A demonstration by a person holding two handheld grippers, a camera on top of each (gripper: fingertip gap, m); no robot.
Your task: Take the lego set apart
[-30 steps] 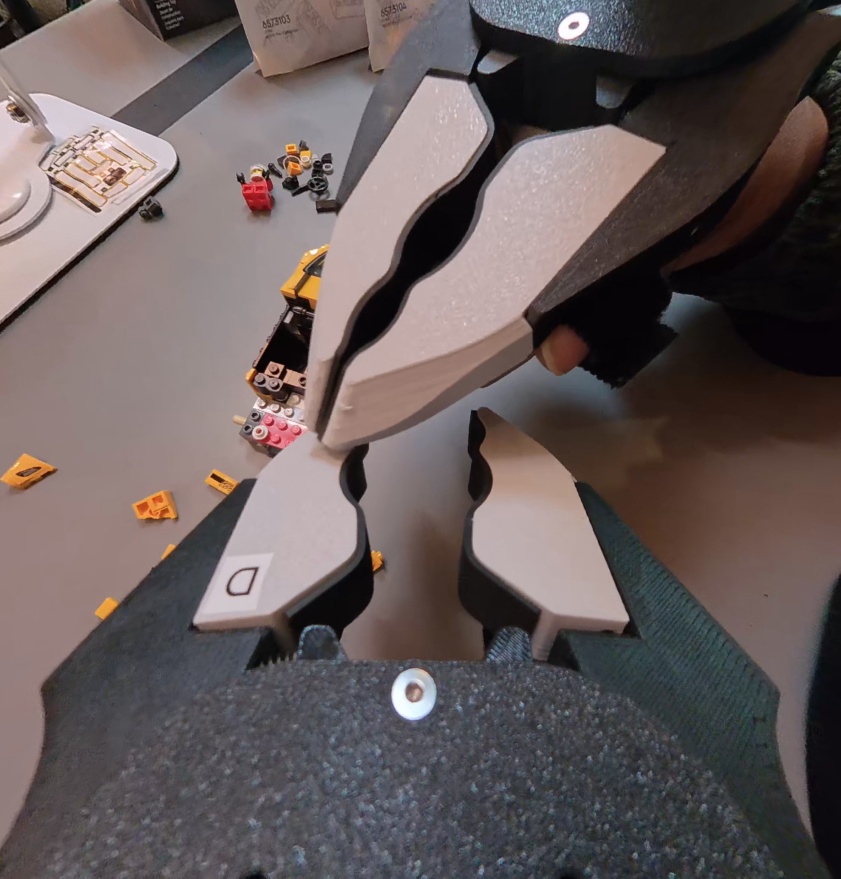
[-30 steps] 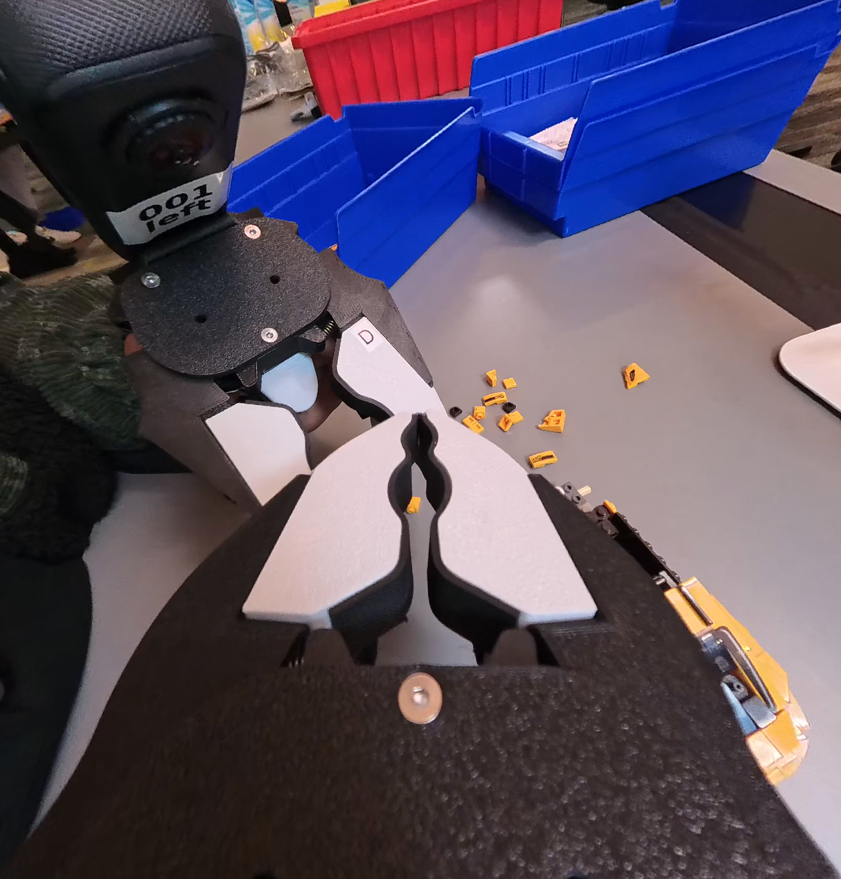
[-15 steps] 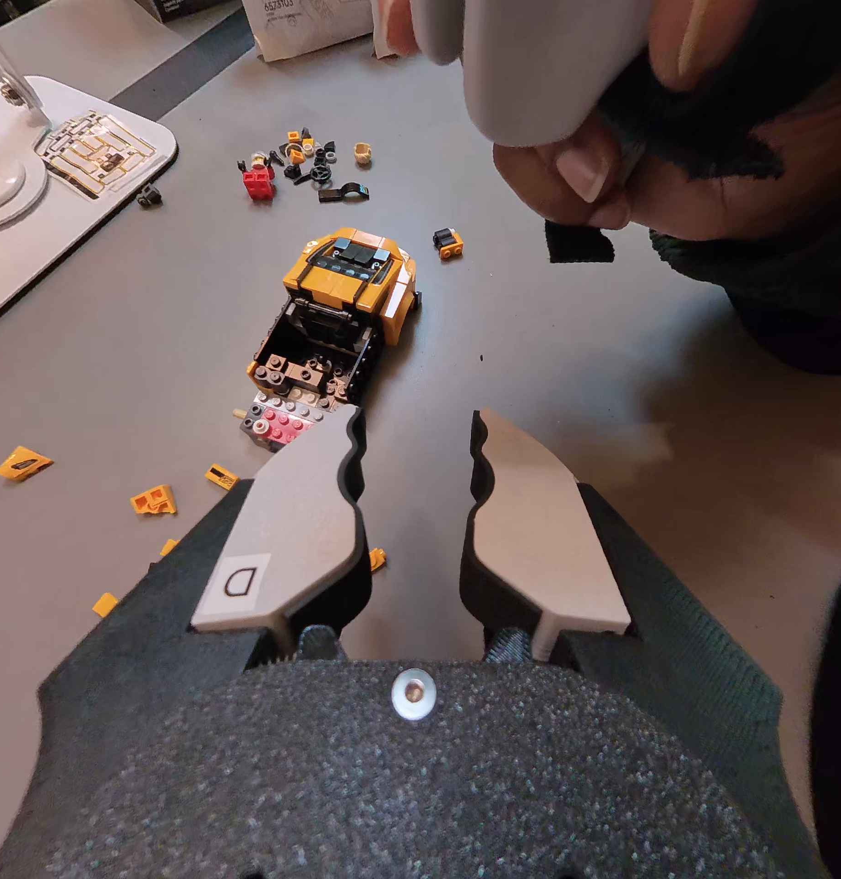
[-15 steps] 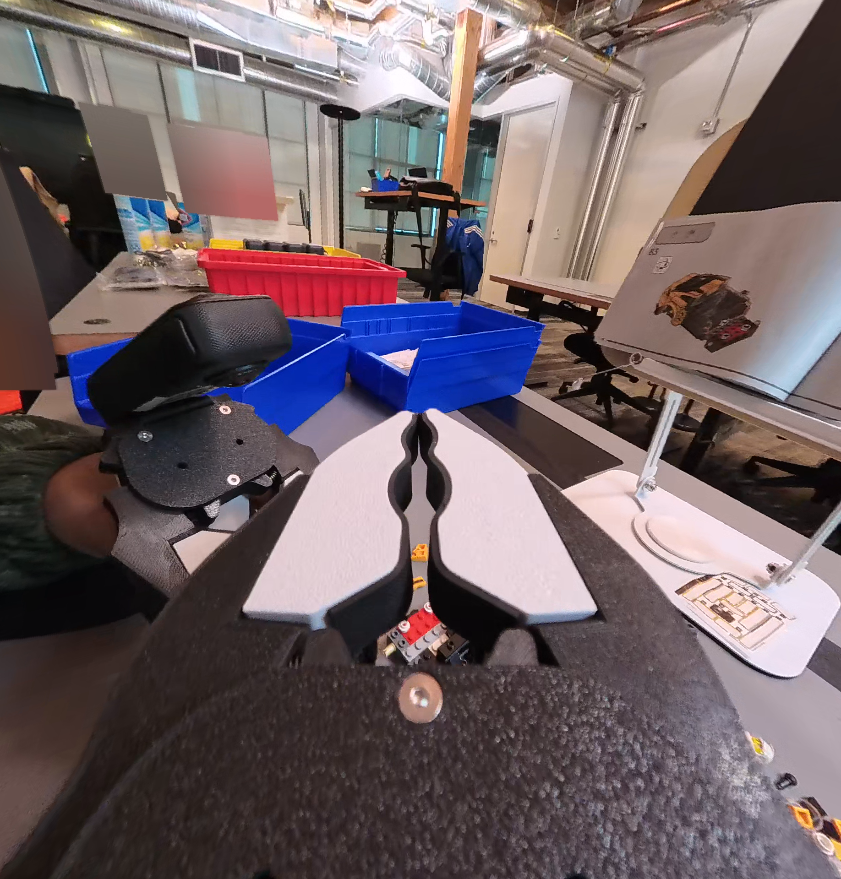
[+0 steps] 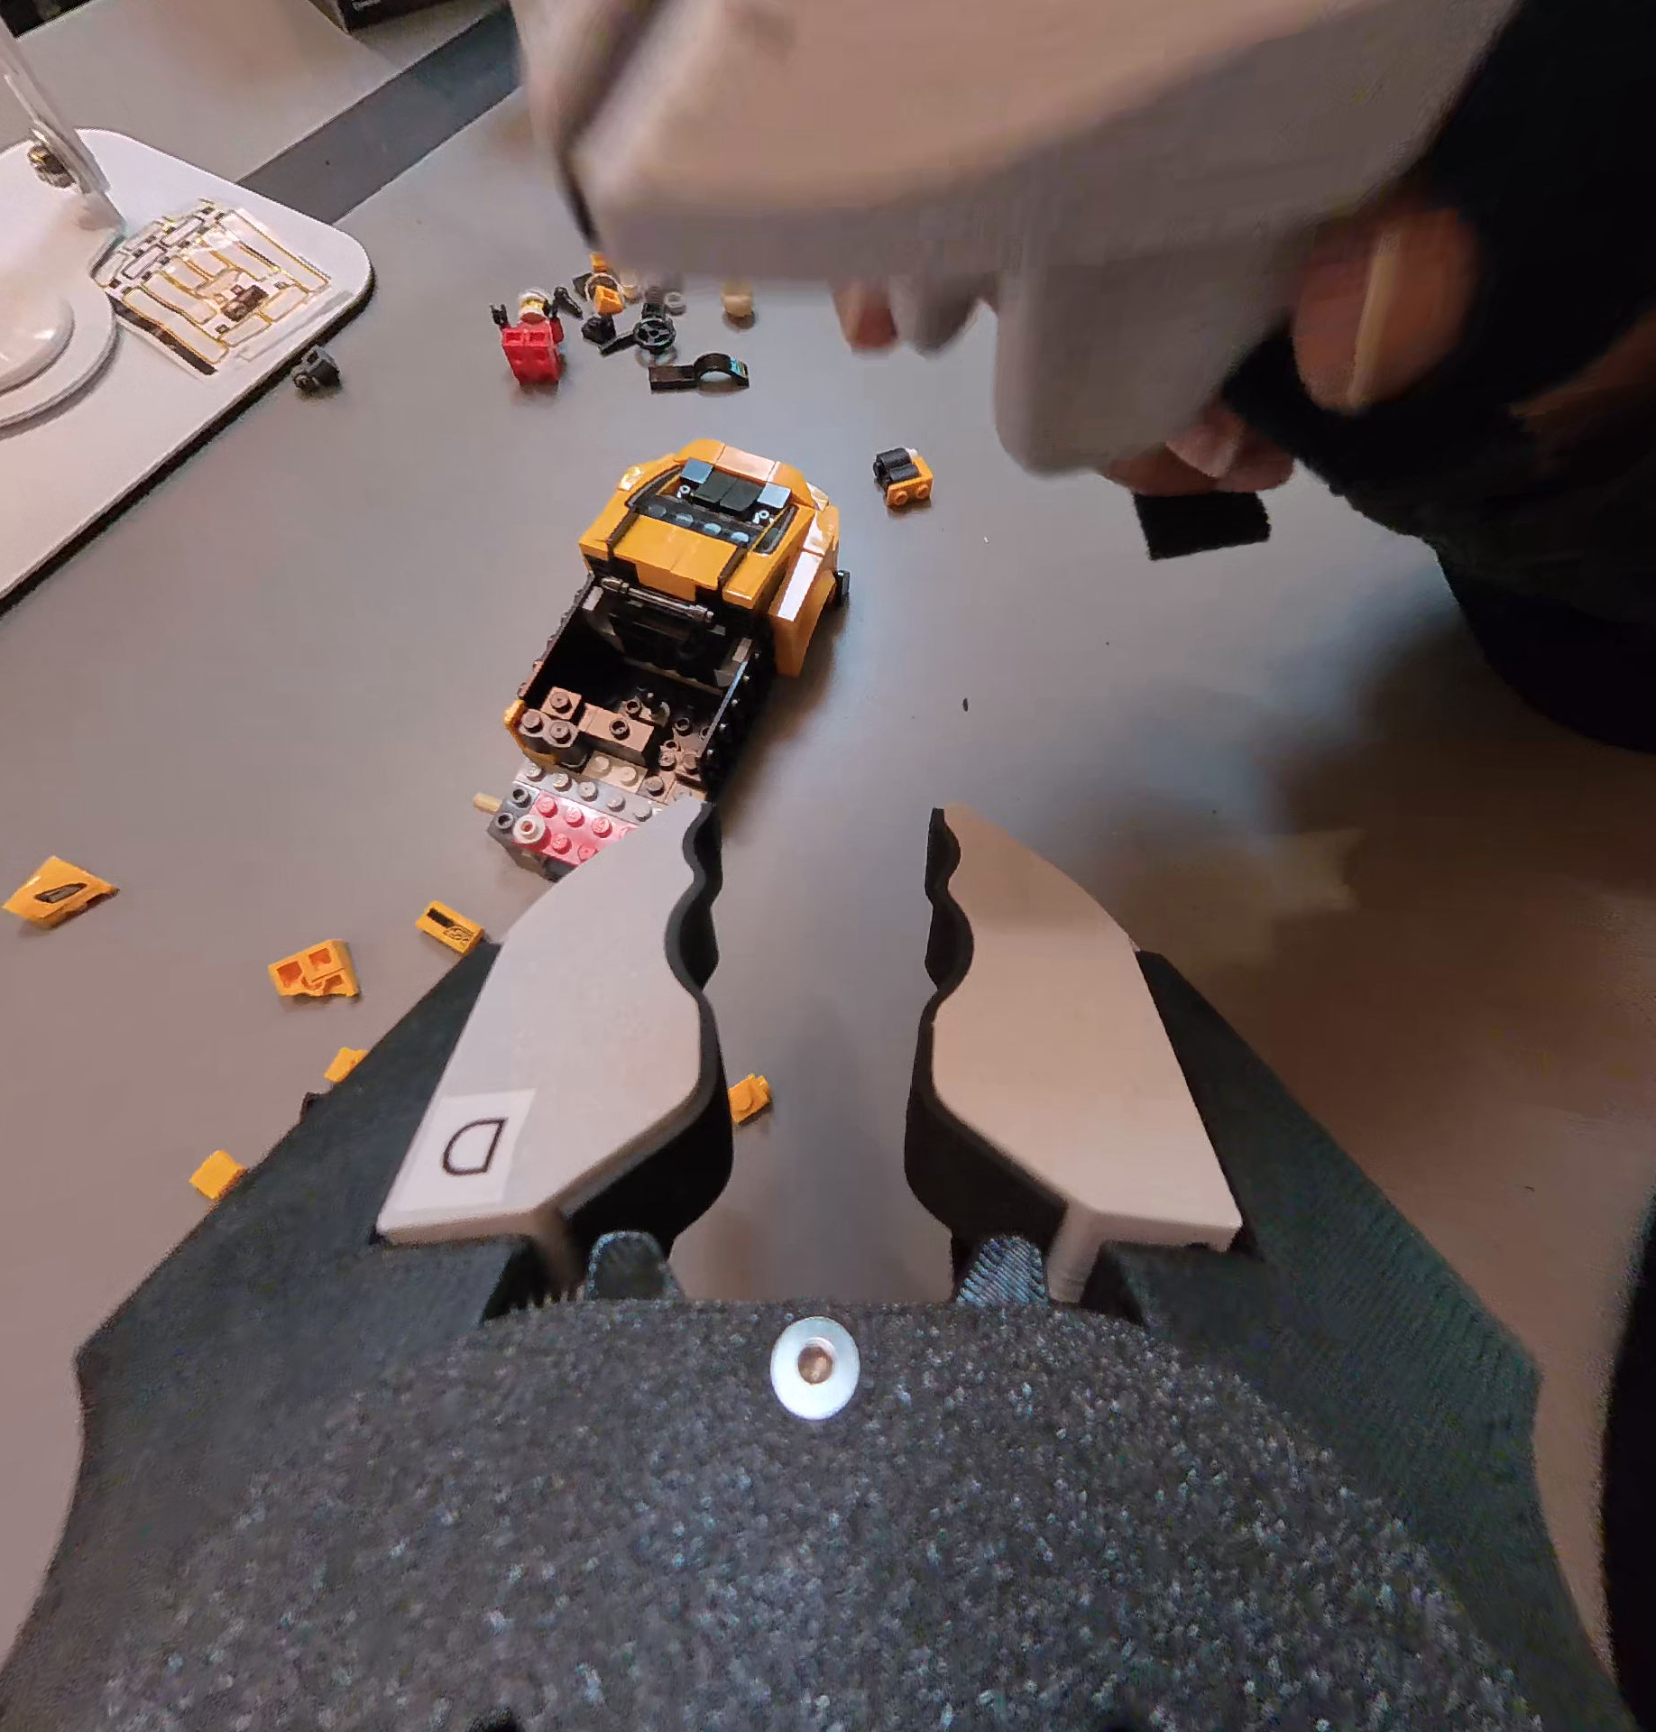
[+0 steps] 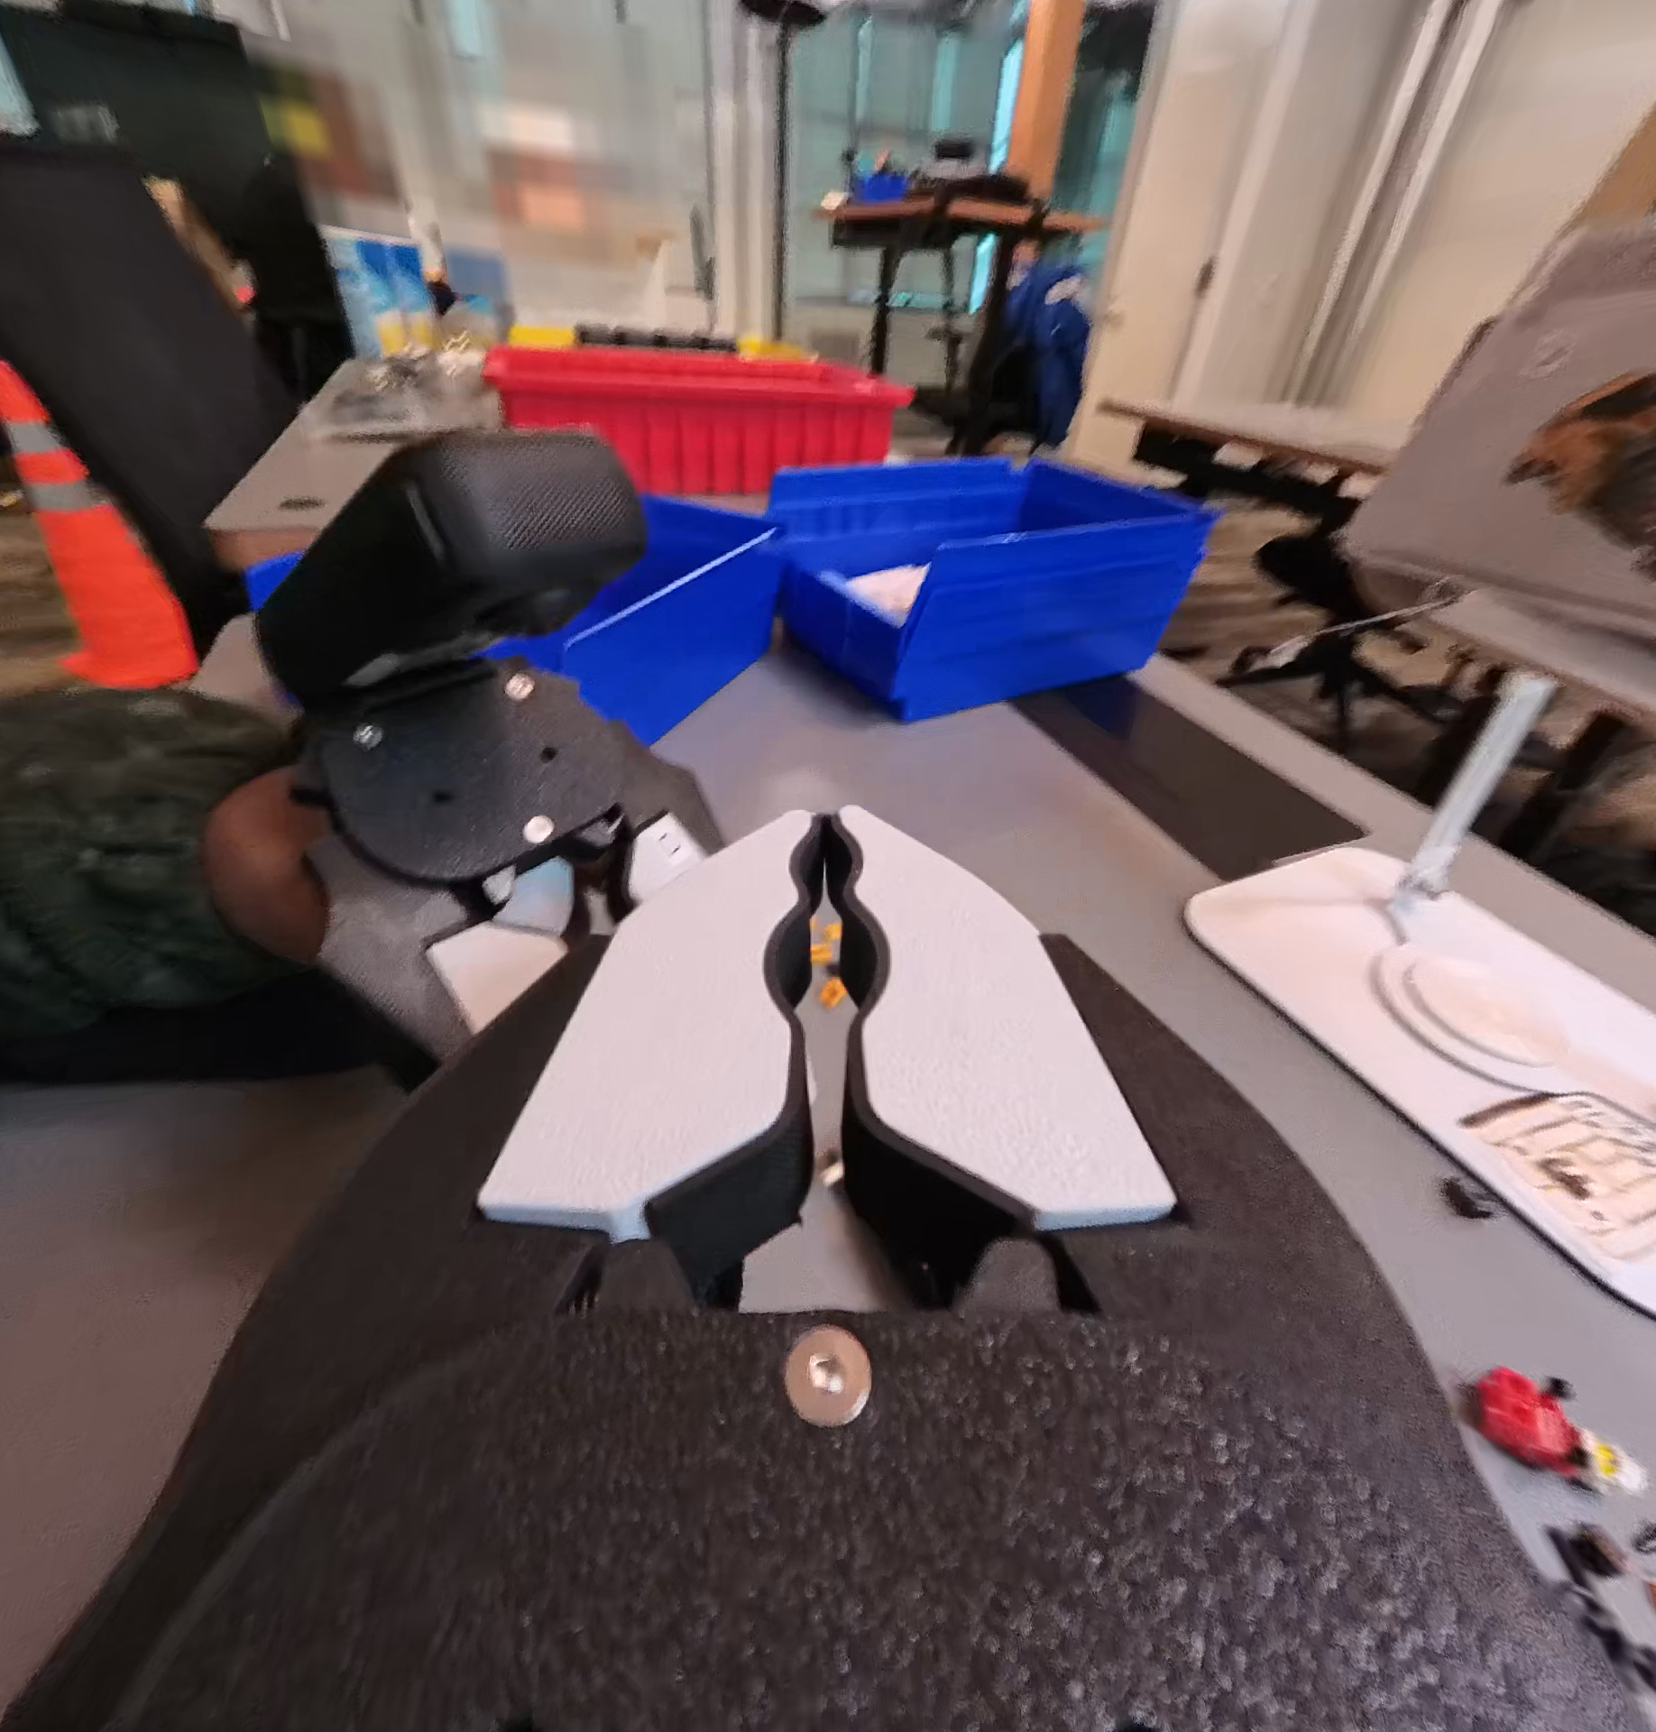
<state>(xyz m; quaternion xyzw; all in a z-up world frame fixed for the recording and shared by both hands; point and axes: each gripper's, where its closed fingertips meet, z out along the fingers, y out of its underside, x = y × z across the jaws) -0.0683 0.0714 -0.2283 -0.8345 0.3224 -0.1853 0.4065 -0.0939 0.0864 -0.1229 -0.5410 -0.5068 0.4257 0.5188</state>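
Observation:
The partly stripped orange and black lego car (image 5: 688, 600) lies on the grey table (image 5: 1040, 712), its open red and grey chassis end toward me. My left gripper (image 5: 820, 827) is open and empty, just short of the car and slightly right of it; its left fingertip (image 5: 684, 834) is next to the chassis end. My right gripper (image 6: 829, 823) is shut with its tips touching and nothing visible between them, held above the table. In the left wrist view it is a blurred grey shape (image 5: 899, 141) in a hand, above and beyond the car.
Loose orange pieces (image 5: 313, 970) lie left of my left gripper. A pile of small parts with a red piece (image 5: 529, 347) lies beyond the car. A white stand base (image 5: 150, 300) is at far left. Blue bins (image 6: 984, 581) and a red bin (image 6: 693, 422) stand beyond. There is about 10 centimeters between the tips of the two grippers.
My right gripper, still shut, has lifted off the car and swung up and away, uncovering it. My left gripper has stayed open in the same place.

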